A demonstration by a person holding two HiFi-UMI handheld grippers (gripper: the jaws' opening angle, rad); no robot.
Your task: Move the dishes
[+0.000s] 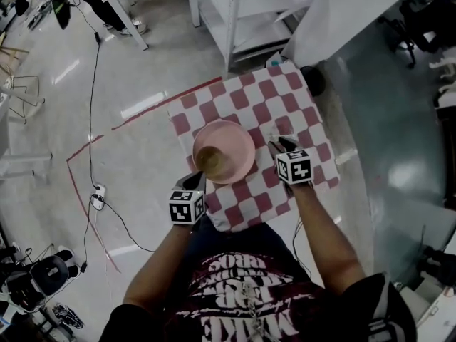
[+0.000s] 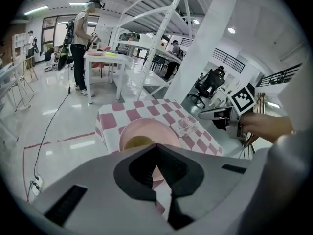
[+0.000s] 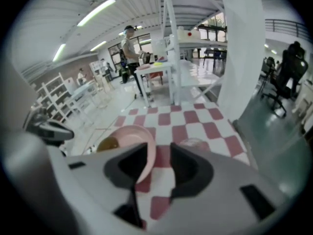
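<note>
A pink bowl [image 1: 229,147] rests on the small table's red-and-white checked cloth [image 1: 285,91], with a small yellowish dish [image 1: 209,159] inside it. To its right stands a clear glass dish [image 1: 276,130]. My left gripper [image 1: 199,177] is shut, its tips at the bowl's near rim; whether they pinch the rim I cannot tell. In the left gripper view the bowl [image 2: 149,130] shows just past the closed jaws. My right gripper [image 1: 278,145] hangs open above the cloth beside the glass dish [image 3: 193,143], nothing between its fingers.
White metal racks [image 1: 235,13] stand just beyond the table. A cable and power strip [image 1: 98,191] lie on the floor at left, near red tape lines. A person stands at a far white table [image 2: 100,58]. Office chairs [image 3: 286,77] are at the right.
</note>
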